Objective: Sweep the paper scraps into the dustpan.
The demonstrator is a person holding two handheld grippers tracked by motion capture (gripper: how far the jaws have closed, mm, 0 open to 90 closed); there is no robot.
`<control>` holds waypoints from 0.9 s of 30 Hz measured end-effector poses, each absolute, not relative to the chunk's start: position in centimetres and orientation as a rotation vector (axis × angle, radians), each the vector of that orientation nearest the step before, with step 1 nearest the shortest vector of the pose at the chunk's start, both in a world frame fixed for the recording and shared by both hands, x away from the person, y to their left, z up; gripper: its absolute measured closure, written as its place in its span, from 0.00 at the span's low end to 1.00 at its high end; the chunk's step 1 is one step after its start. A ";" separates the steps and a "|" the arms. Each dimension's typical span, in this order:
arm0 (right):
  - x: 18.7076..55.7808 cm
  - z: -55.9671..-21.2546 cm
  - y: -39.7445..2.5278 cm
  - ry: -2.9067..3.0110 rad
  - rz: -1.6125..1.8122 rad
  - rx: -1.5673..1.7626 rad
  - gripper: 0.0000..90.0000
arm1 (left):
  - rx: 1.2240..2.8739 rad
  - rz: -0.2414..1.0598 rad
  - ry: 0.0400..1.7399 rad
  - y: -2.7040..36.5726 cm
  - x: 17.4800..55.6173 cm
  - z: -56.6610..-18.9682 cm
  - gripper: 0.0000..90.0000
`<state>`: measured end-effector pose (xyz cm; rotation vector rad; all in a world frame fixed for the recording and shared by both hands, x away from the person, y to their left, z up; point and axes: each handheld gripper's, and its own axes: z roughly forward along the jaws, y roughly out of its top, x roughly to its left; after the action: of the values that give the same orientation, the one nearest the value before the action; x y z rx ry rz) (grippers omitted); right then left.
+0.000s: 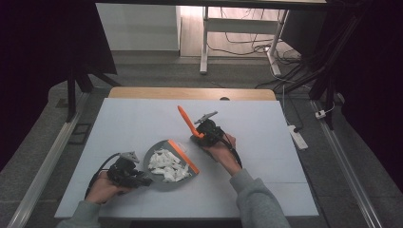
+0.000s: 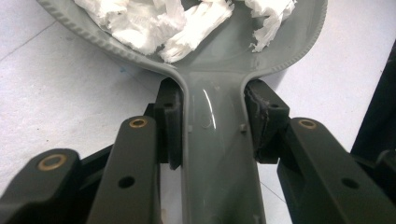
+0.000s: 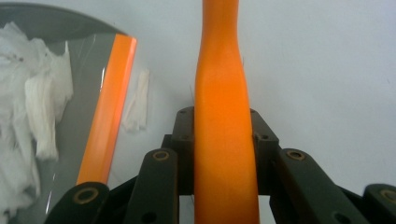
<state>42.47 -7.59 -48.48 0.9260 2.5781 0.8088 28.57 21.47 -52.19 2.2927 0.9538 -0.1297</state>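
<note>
A lab or recording room is suggested rather than a home. At the centre of the high view a table point(image 1: 142, 118) covered with a plain pale sheet is set between metal rails on a grey carpeted floor point(image 1: 43, 156), and dark curtains point(image 1: 43, 42) are hung at the upper left and upper right of the frame. At the upper middle the white legs of a desk point(image 1: 205, 42) are seen above tangled cables point(image 1: 252, 45), and a power strip point(image 1: 299, 137) is laid on the floor at the right.
</note>
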 end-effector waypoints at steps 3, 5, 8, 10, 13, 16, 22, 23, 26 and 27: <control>43.1 -48.5 -6.3 2.591 0.792 0.925 0.78 | 2.293 -0.131 0.953 21.5 28.6 -52.2 0.68; 43.5 -48.5 -5.7 2.595 0.793 0.929 0.78 | 2.293 -0.131 0.953 21.5 28.6 -52.2 0.68; 43.2 -48.6 -4.7 2.611 0.781 0.892 0.78 | 2.292 -0.131 0.952 21.6 28.6 -52.2 0.68; 42.7 -48.6 -4.2 2.616 0.772 0.860 0.78 | 2.293 -0.132 0.952 21.6 28.6 -52.2 0.68; 42.0 -48.7 -3.8 2.636 0.784 0.819 0.78 | 2.294 -0.129 0.952 21.5 28.6 -52.2 0.68; 41.3 -48.6 -3.3 2.668 0.808 0.791 0.78 | 2.292 -0.128 0.954 21.5 28.6 -52.1 0.68; 39.0 -48.0 -2.4 2.735 0.928 0.700 0.78 | 2.295 -0.130 0.956 21.5 28.6 -52.2 0.68; 38.5 -47.8 -2.3 2.749 0.939 0.670 0.78 | 2.297 -0.129 0.956 21.5 28.6 -52.3 0.68; 37.4 -47.0 -1.9 2.763 0.947 0.578 0.78 | 2.292 -0.128 0.956 21.4 28.6 -52.2 0.68; 37.2 -46.7 -1.9 2.760 0.955 0.570 0.78 | 2.292 -0.128 0.956 21.4 28.6 -52.2 0.68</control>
<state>37.17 -1.89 -46.66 0.5697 2.7602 0.9553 28.56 21.44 -52.19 2.2918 0.9555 -0.1276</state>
